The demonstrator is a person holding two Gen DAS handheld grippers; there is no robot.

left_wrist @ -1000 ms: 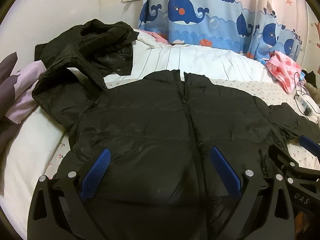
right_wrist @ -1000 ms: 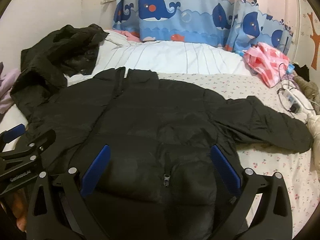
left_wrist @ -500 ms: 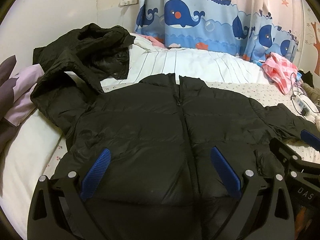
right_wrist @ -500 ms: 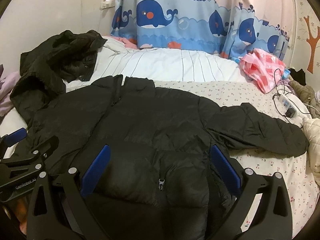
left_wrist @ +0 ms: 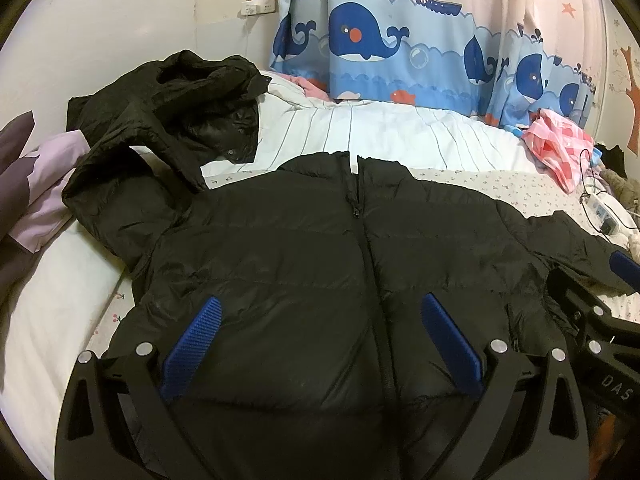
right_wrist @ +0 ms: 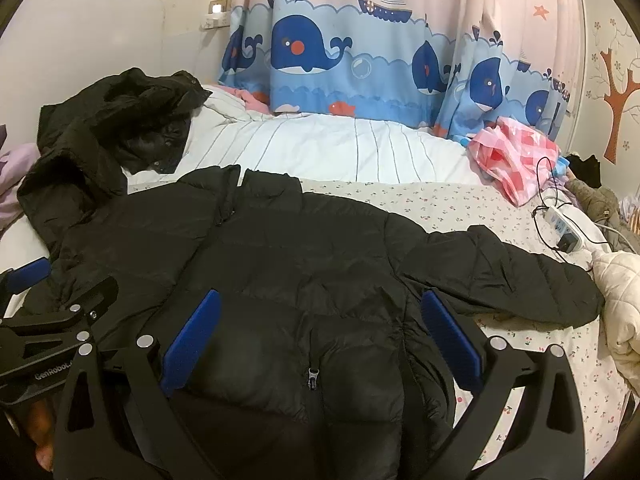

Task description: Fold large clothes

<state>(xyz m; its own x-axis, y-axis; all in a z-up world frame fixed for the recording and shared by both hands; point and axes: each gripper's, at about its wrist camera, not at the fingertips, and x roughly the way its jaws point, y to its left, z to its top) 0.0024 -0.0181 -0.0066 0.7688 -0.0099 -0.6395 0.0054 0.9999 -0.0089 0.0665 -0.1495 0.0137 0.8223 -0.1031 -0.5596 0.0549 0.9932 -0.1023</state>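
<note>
Now, far left: crumpled black coat (left_wrist: 168,120) on bed. Centre: black quilted puffer jacket (left_wrist: 320,264) flat, zipped, front up. Left gripper (left_wrist: 320,340) & right gripper (right_wrist: 320,340) hover near hem, fingers spread, holding nothing. Far right: pink checked bag (right_wrist: 516,156).

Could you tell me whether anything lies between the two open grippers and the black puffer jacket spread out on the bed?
Nothing visible does. The left gripper and right gripper both hover open directly over the flat black quilted puffer jacket. A second crumpled black coat overlaps only its far left shoulder area.
</note>
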